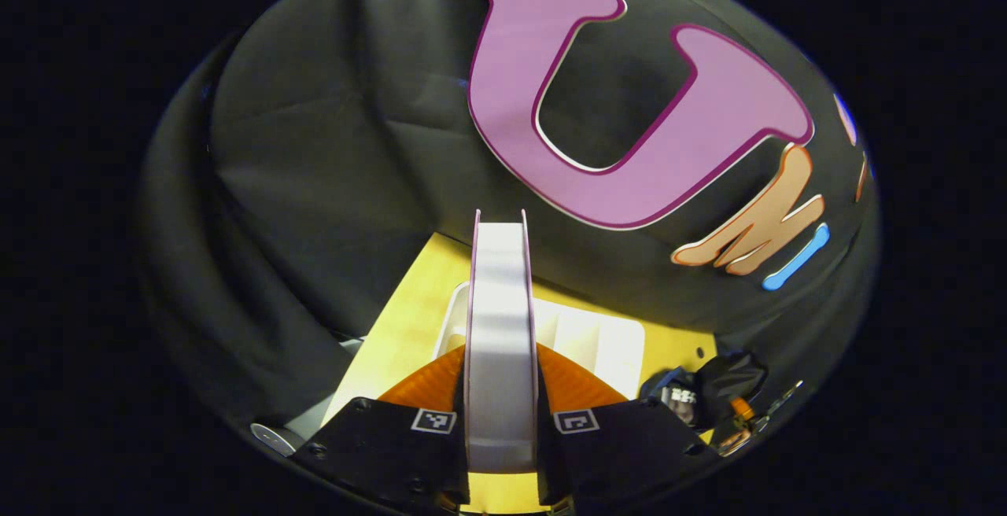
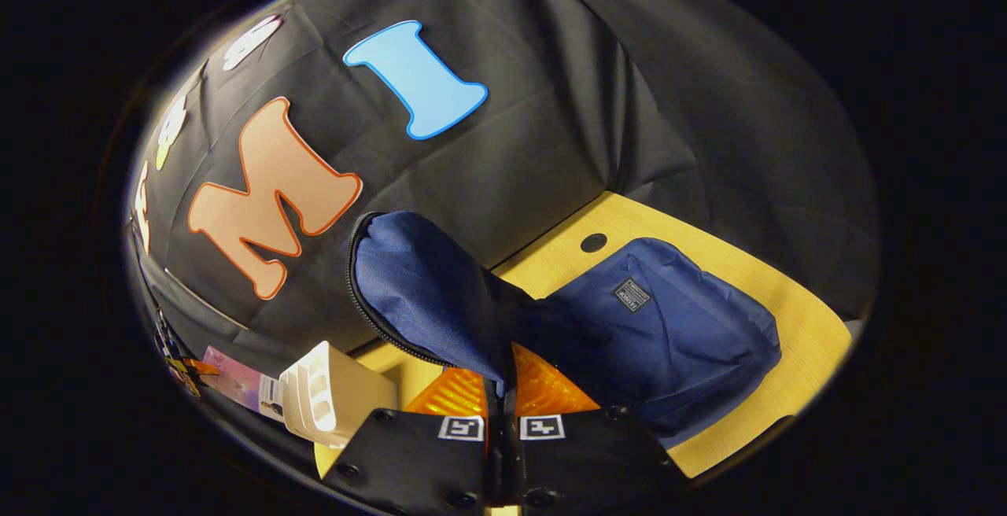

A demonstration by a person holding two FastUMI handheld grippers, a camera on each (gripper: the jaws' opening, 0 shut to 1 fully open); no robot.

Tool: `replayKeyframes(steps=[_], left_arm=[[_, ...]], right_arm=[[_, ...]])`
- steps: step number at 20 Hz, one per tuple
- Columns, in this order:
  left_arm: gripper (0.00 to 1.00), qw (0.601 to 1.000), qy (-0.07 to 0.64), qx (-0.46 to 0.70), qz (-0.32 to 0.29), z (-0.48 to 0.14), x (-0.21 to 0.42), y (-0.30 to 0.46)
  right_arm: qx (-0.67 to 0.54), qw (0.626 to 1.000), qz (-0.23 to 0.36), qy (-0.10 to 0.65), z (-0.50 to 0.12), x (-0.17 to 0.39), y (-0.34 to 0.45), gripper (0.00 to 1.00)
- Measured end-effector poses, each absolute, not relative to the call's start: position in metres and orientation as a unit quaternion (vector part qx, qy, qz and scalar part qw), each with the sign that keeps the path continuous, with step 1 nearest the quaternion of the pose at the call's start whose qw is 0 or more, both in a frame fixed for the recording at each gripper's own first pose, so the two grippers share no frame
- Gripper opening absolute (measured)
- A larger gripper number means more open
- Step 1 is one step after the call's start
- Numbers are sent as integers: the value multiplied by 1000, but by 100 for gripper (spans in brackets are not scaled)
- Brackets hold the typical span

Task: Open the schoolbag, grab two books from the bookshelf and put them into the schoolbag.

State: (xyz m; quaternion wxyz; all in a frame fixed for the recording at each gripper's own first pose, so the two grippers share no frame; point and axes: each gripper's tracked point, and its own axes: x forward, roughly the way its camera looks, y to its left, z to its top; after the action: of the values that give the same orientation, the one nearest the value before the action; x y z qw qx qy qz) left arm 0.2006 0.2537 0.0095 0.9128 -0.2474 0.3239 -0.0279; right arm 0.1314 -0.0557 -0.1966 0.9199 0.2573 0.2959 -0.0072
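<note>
L gripper [image 1: 501, 422] is clamped on a book [image 1: 499, 327], both fingers pressing its covers; page edge faces cam, long axis running straight away from the fingers, over the white bookshelf [image 1: 598, 339] on the yellow table [image 1: 409, 319]. R gripper [image 2: 502, 422] is pinched tight on the schoolbag [image 2: 669, 327] flap [image 2: 425, 280], lifting it up; bag body lies flat on the table, to the right of the flap.

Both cameras ride low, tilted up at the booth wall. They share the white bookshelf [image 1: 598, 339] (lower left in the right gripper view) and yellow table [image 2: 755, 280].

Schoolbag [image 2: 669, 327] interior hidden behind lifted flap [image 2: 425, 288].
</note>
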Motion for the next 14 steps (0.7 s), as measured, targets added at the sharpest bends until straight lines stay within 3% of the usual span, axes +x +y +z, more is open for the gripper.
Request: replayKeyframes(steps=[14], left_arm=[[29, 844, 292, -427, -142, 34, 200, 162]], right_arm=[[256, 919, -8, 298, -197, 130, -56, 3]])
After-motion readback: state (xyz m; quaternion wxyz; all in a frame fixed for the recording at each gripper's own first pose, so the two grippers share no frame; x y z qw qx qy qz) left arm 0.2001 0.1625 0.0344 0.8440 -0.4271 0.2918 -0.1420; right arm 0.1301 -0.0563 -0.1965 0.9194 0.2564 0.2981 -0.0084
